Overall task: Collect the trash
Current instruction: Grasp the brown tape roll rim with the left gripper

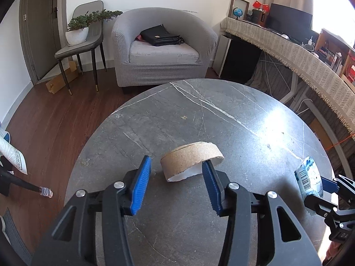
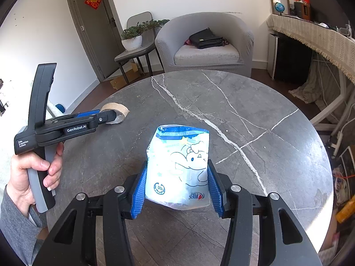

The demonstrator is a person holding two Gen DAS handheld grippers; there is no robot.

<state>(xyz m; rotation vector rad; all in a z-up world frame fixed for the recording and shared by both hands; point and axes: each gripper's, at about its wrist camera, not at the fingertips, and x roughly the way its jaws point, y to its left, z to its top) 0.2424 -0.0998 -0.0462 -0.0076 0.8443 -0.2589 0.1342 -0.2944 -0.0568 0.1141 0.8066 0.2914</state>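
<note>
Pouch (image 2: pixel 179 168) lengthwise, upside-down in right gripper (image 2: pixel 177 188) pinch; left gripper (image 1: pixel 175 184) spread around cardboard ring (image 1: pixel 190 159).

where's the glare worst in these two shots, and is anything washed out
Left wrist view: sun glare burns out a patch of the table at right and the window corner. Right wrist view: the plastic bag in the right hand-held gripper is partly washed out; both bend straight edges.

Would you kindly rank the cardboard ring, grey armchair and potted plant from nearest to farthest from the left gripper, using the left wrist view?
1. cardboard ring: between the left gripper fingers.
2. grey armchair: beyond the table.
3. potted plant: on the chair, far left.
</note>
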